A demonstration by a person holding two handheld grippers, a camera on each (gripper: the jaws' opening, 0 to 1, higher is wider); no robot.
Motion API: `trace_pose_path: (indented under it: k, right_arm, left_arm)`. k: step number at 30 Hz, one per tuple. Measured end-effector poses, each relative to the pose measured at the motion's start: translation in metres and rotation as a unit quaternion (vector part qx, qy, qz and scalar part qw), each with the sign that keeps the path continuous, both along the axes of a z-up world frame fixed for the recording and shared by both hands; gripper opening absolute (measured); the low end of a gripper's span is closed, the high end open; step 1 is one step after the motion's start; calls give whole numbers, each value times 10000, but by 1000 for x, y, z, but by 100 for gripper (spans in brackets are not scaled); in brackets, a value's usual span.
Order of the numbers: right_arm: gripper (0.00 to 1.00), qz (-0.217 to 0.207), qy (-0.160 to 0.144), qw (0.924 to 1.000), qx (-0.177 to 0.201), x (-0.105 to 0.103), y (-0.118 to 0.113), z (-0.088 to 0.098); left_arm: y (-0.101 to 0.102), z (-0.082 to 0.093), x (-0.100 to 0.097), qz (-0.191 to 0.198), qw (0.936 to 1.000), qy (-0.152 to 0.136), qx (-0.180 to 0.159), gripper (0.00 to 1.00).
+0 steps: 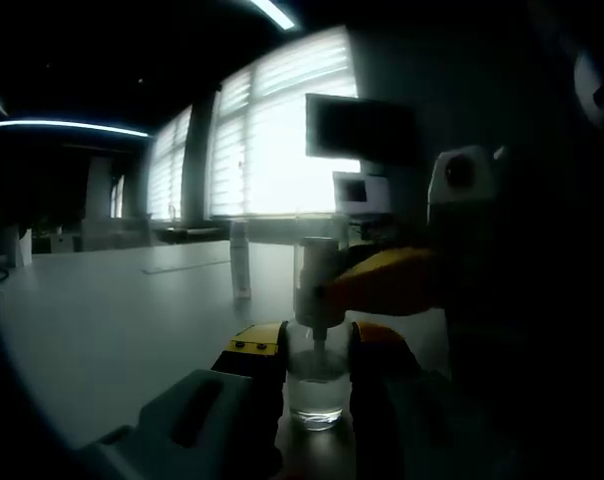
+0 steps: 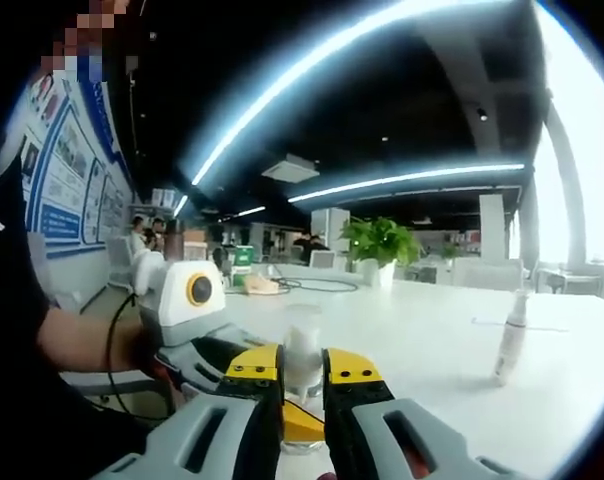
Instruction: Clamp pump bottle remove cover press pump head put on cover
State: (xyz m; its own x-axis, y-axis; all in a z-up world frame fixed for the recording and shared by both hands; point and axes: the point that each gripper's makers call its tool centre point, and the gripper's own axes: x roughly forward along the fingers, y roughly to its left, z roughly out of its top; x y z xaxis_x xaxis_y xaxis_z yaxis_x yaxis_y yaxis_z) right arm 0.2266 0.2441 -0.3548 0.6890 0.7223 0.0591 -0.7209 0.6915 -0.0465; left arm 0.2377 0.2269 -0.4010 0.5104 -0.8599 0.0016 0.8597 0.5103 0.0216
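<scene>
White table (image 1: 112,320), spare bottle (image 2: 509,340) beyond

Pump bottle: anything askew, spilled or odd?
Nothing stands out. The pump bottle stands upright on the table, clamped by the left hand-held gripper; the right hand-held gripper closes around its cover. No spill visible.

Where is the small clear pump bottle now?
In the left gripper view, the clear pump bottle stands on the white table, low at centre, between the left gripper jaws.
</scene>
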Motion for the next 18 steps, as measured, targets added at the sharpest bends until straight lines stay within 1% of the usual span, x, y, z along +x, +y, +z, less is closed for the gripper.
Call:
trace_pose_path:
  k: [2,5,12,18]
  right_arm:
    - [9,6,33,10000,32,0,-2,5]
    - [9,13,-3,10000,-84,1,0,7]
    - [9,19,44,10000,-9,0,0,9]
    - [9,19,-29,10000,-13,-1,-1,16]
  left_arm:
    - [0,0,0,-9,10000,-8,4,15]
    - [1,0,1,-11,10000,-7,1,15]
    - [1,0,0,-9,10000,-33,1,15]
    - [1,0,0,-2,10000,-27,-3,16]
